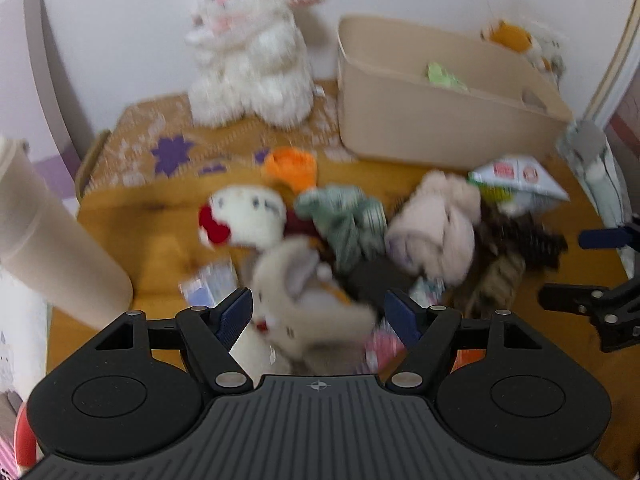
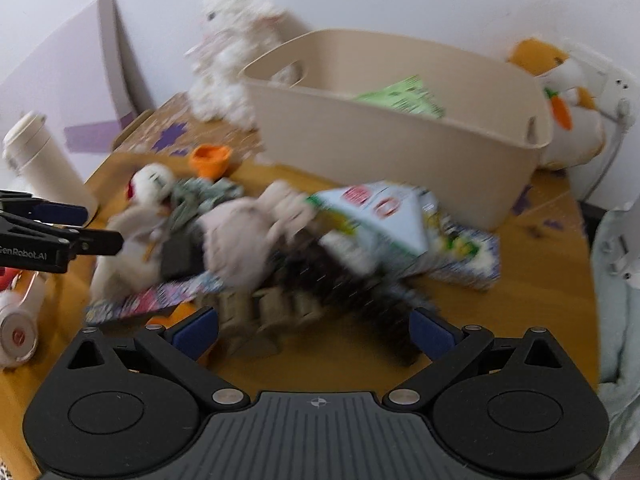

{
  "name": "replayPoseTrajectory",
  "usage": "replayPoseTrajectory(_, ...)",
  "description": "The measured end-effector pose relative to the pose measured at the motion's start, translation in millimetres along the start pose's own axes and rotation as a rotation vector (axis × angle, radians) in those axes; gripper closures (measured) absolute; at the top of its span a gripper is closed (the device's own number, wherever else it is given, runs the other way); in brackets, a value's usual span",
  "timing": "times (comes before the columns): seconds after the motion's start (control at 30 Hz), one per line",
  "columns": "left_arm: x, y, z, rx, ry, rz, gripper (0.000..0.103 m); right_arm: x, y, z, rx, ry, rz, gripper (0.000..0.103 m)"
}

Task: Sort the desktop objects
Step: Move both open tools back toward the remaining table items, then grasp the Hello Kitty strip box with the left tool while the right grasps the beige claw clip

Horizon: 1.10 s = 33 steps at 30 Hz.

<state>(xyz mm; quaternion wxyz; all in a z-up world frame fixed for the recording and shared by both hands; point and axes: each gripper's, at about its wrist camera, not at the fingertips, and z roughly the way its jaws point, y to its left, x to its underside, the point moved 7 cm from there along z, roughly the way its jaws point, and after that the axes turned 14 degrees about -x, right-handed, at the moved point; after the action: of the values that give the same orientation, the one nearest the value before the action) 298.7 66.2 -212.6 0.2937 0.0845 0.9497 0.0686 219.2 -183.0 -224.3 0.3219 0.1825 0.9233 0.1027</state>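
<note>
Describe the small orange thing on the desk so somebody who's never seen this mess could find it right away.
Start at the big beige plastic bin at the back of the wooden desk. At the bin's left end, ahead of the tall white plush bunny, an orange soft cup-shaped item sits at the pile's far edge. Its neighbours are white, grey-green or pink; it alone is bright orange.

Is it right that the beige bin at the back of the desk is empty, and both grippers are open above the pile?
Not quite. The beige bin is not empty: the right wrist view shows a green packet inside. The rest holds: the left gripper and right gripper are open above the pile.
</note>
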Motion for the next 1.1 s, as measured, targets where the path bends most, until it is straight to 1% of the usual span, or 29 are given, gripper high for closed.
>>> replayPoseTrajectory(0.03,5.3,-0.5,1.1,0.008,0.019,0.012,0.028,1.9,2.1,2.0,-0.007,0.004,0.006,0.000)
replayPoseTrajectory(0.13,23.4,-1.9,9.5,0.015,0.110,0.053,0.028,7.4,9.2,11.4,-0.024,0.013,0.043,0.000)
replayPoseTrajectory(0.27,41.3,-4.1,14.8,0.056,0.178,0.067,0.028,9.1,15.0,22.4,-0.010,0.018,0.067,0.000)
replayPoseTrajectory(0.4,48.0,-9.2,17.4,0.086,0.203,0.067,0.028,8.8,16.9,30.9,-0.004,0.024,0.102,0.000)
replayPoseTrajectory(0.47,49.8,-13.4,20.0,0.099,0.211,0.068,0.028,8.0,16.0,33.9,0.015,0.024,0.112,0.000)
replayPoseTrajectory(0.53,51.3,-19.4,23.3,0.101,0.218,0.084,0.029,6.0,13.7,36.9,0.045,0.023,0.124,0.000)
replayPoseTrajectory(0.67,51.9,-31.6,31.3,0.095,0.221,0.107,0.029,2.2,7.0,40.2,0.061,0.008,0.192,0.000)
replayPoseTrajectory(0.7,51.9,-34.7,33.0,0.096,0.223,0.109,0.031,2.1,4.3,41.3,0.077,0.011,0.211,0.000)
replayPoseTrajectory(0.73,51.8,-38.1,34.4,0.104,0.225,0.112,0.037,2.8,1.3,42.3,0.093,0.016,0.227,0.000)
replayPoseTrajectory(0.87,50.5,-53.2,33.1,0.130,0.197,0.154,0.043,9.3,-7.1,41.8,0.123,0.026,0.275,0.000)
replayPoseTrajectory(1.0,51.5,-65.0,28.4,0.177,0.192,0.179,0.058,17.3,-14.0,31.1,0.147,0.030,0.289,0.000)
replayPoseTrajectory(1.03,51.6,-66.9,27.5,0.181,0.185,0.185,0.065,20.2,-16.9,28.1,0.147,0.035,0.309,0.000)
replayPoseTrajectory(1.1,51.2,-67.2,28.0,0.160,0.166,0.186,0.070,26.2,-22.6,20.3,0.157,0.042,0.332,0.000)
